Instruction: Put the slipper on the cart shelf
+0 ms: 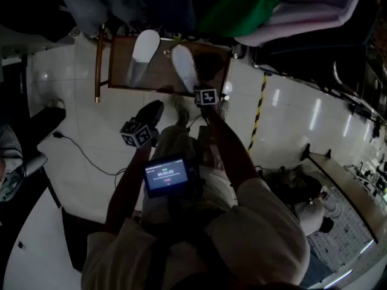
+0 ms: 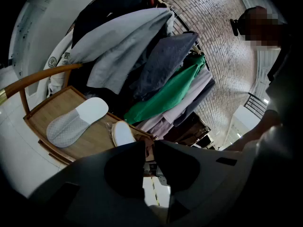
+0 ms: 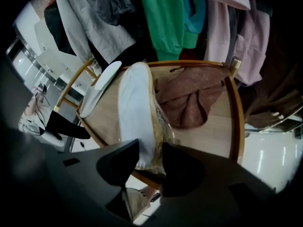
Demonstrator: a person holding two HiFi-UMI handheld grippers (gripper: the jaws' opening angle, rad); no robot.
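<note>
Your left gripper (image 2: 150, 145) hangs short of the shelf (image 3: 208, 136), jaws drawn together on nothing. Two slippers sit on that shelf. The left slipper (image 2: 75, 122) lies flat and free. Your right gripper (image 3: 150, 157) is clamped on the near end of the right slipper (image 3: 135, 108) at the front edge, and that end is half hidden. One brown cloth (image 3: 189, 96) lies further right. The clothes (image 3: 165, 18) above are cut off.
</note>
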